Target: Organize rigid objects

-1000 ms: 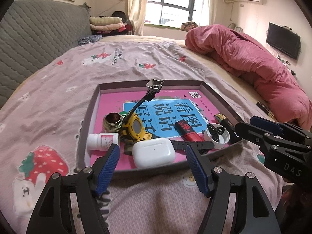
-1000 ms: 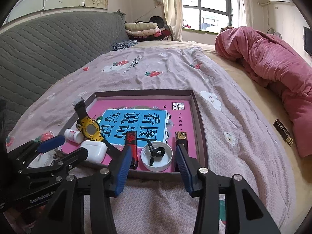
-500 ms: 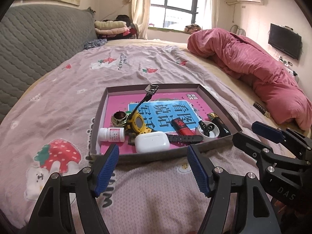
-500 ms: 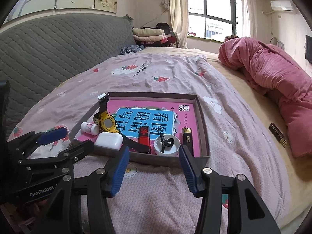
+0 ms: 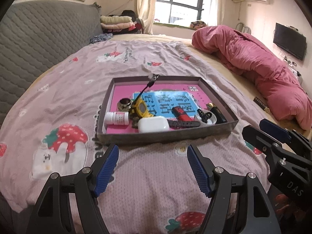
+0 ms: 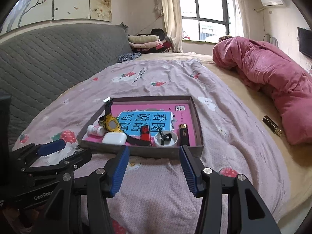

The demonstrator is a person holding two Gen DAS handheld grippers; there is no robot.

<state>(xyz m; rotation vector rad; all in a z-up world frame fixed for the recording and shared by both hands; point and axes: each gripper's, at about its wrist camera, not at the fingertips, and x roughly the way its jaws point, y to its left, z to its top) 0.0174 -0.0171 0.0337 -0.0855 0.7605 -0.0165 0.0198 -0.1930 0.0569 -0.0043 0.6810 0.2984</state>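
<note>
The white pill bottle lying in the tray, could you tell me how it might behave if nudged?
The white pill bottle lies on its side, so it would probably roll. It looks small, likely light. Its smooth plastic may slip.

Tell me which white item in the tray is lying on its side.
The small white pill bottle at the tray's left end; the white earbuds case lies flat and the white cap sits open-side up.

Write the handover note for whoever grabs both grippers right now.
Left gripper: open, empty, over the bedspread short of the tray.
Right gripper: open, empty, at the tray's near wall.
In the tray: yellow watch, white earbud case, pill bottle, red lighter, black lighter, white cap, metal ring.
Done: these items are gathered in the tray.
Left: likely nothing; check that small dark item by the pink duvet.
</note>
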